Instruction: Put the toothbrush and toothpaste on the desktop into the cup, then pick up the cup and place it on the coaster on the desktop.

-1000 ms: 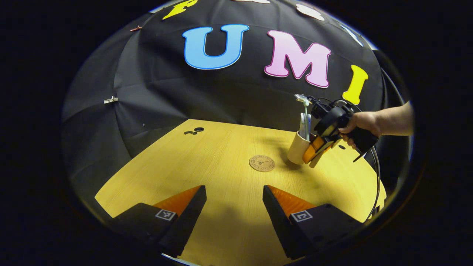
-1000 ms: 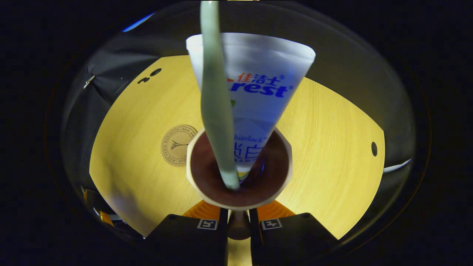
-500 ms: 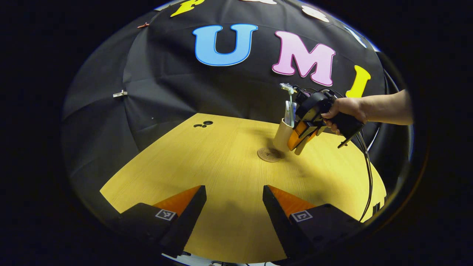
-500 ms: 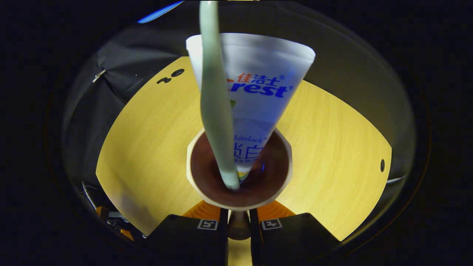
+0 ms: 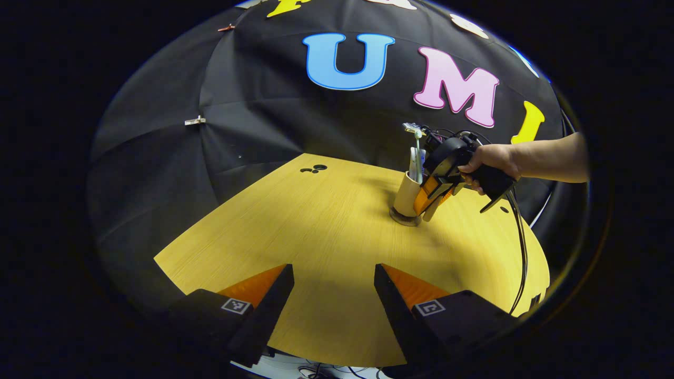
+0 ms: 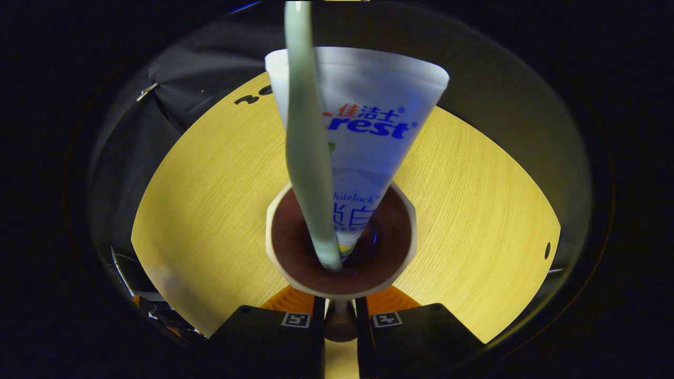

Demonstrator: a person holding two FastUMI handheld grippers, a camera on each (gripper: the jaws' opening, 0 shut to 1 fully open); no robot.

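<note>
- The right hand-held gripper [image 6: 339, 316] is clamped on the near wall of the cup [image 6: 341, 247], both fingers pinching a handle-like part at its rim, so that the cup hangs upright in front of it.
- The toothbrush [image 6: 308, 158] and toothpaste [image 6: 368, 131] stand inside the cup, leaning away from the gripper; the upright hold keeps them from tipping out.
- In the left gripper view the cup [image 5: 406, 193] sits on or just above the coaster [image 5: 404, 217], whose edge peeks out beneath; contact cannot be told.
- The left hand-held gripper [image 5: 334, 295] waits with fingers spread wide, holding nothing, well back over the desk [image 5: 316, 231], likely keeping clear.
</note>
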